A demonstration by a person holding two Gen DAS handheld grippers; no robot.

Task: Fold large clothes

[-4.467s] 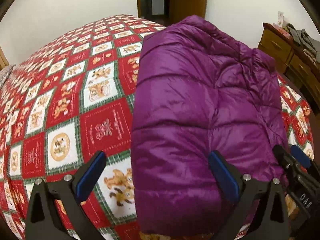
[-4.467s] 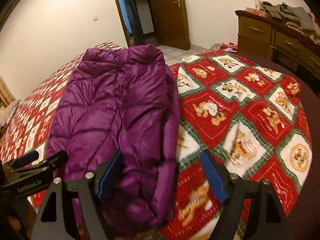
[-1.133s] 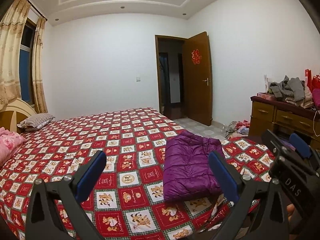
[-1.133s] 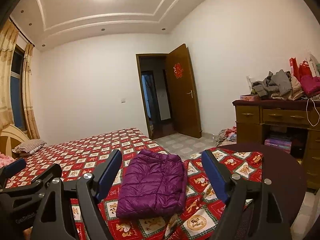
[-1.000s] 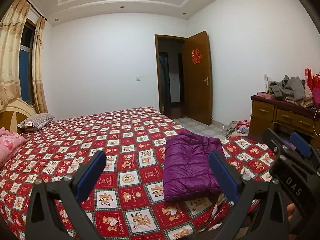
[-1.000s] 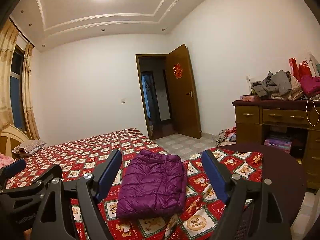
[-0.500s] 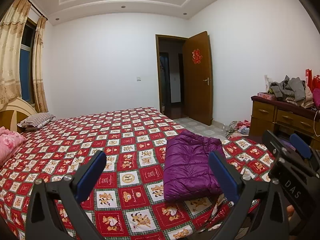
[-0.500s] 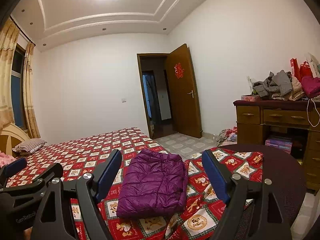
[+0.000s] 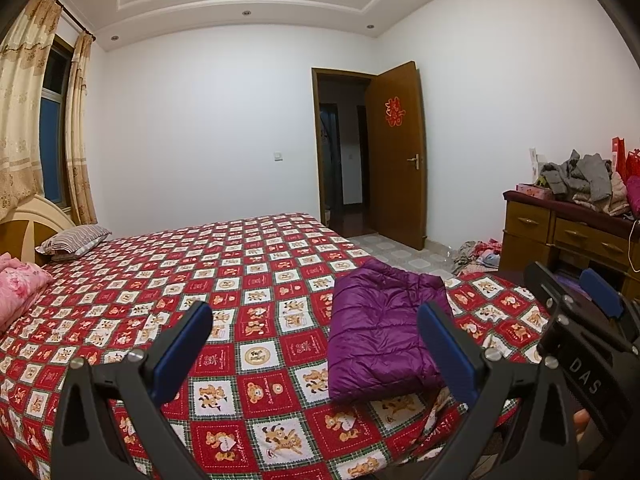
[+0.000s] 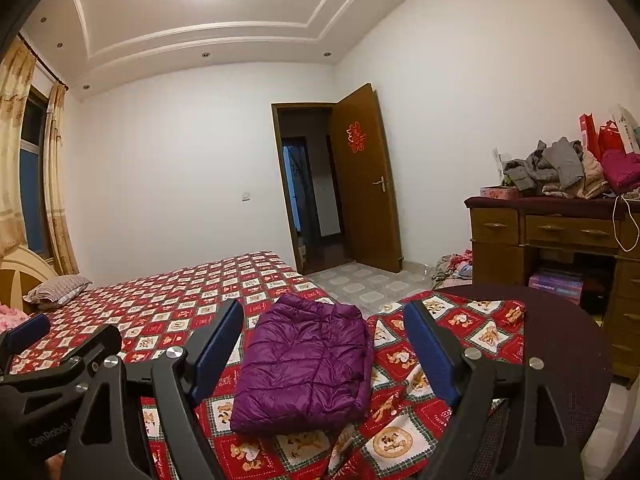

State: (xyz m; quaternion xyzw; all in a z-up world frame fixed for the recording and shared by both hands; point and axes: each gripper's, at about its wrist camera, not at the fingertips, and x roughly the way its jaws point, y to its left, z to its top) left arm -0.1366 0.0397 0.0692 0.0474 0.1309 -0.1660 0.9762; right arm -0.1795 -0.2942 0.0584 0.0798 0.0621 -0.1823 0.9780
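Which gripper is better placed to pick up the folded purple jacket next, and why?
Right, marginally. In the right wrist view the purple jacket lies centred between the right gripper's open jaws. In the left wrist view it sits off toward the left gripper's right finger. Both hang back from the bed, holding nothing.

White walls, open wooden door point(image 10: 366, 178), cluttered dresser point(image 10: 560, 240), curtained window point(image 9: 48, 140).

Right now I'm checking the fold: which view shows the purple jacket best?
The right wrist view: the purple jacket lies whole between its open jaws. In the left wrist view, a jaw hides the jacket's right edge.
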